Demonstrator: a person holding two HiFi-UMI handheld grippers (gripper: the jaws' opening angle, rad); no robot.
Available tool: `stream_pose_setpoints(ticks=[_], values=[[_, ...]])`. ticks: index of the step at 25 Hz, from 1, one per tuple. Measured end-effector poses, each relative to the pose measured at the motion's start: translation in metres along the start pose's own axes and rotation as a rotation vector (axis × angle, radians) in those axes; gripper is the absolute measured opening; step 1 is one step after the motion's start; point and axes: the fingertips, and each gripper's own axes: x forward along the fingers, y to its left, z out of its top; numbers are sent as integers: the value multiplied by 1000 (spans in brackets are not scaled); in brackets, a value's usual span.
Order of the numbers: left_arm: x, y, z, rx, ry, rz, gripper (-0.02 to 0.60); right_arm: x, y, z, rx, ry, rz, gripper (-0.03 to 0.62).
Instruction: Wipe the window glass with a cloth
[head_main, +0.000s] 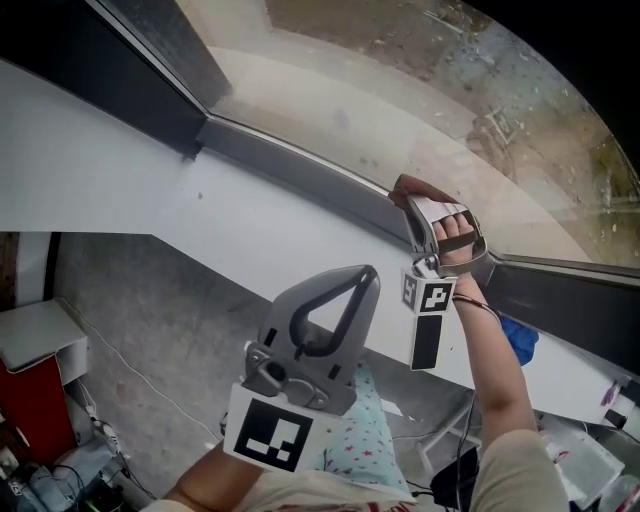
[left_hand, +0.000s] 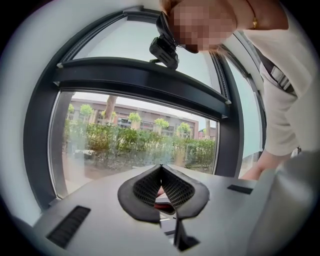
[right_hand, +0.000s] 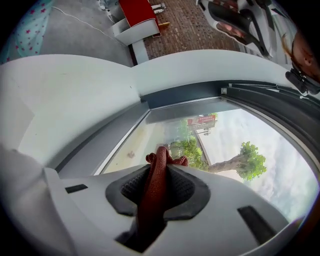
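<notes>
The window glass (head_main: 400, 90) fills the top of the head view, with a dark frame (head_main: 290, 155) along its lower edge. My right gripper (head_main: 405, 195) is shut on a red-brown cloth (head_main: 412, 184) and holds it at the bottom edge of the glass, next to the frame. In the right gripper view the cloth (right_hand: 156, 172) runs up between the jaws and bunches just past their tips, with the glass (right_hand: 220, 145) right ahead. My left gripper (head_main: 364, 273) hangs lower, over the white sill, away from the glass. Its jaws (left_hand: 161, 168) meet at the tips with nothing held.
A wide white sill (head_main: 150, 190) slopes below the frame. On the floor stand a red and white box (head_main: 35, 370) with cables at the left, and something blue (head_main: 522, 340) under the sill at the right. A dark vertical mullion (left_hand: 235, 135) borders the pane.
</notes>
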Motion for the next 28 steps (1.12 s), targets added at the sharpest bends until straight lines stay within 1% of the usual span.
stream_pose_setpoints(ticks=[3,5,8,10,13,19,23,28], values=[[0,8,-6,-11,7,4,21,12,22,2,12,11,36,87],[0,12,-14,-18,18,7,21,18,41,2,18,18,78,87],[1,17,-26,-37,44,11,21,24,73,1,-29,23,159,87],[1,22,-33,-47,60,12,21,28,86,0,-39,33,182,87],[-2,29,-36,-59,64,23,21,35,97,1,46,58,200,87],[-6,36,-43,-70,70,29,21,42,132,-4,148,108,297,91],[-11,40,-47,-72,72,35,21,48,140,-4,253,124,319,91],[-16,41,-51,-78,82,37,21,50,149,-3,318,140,372,86]])
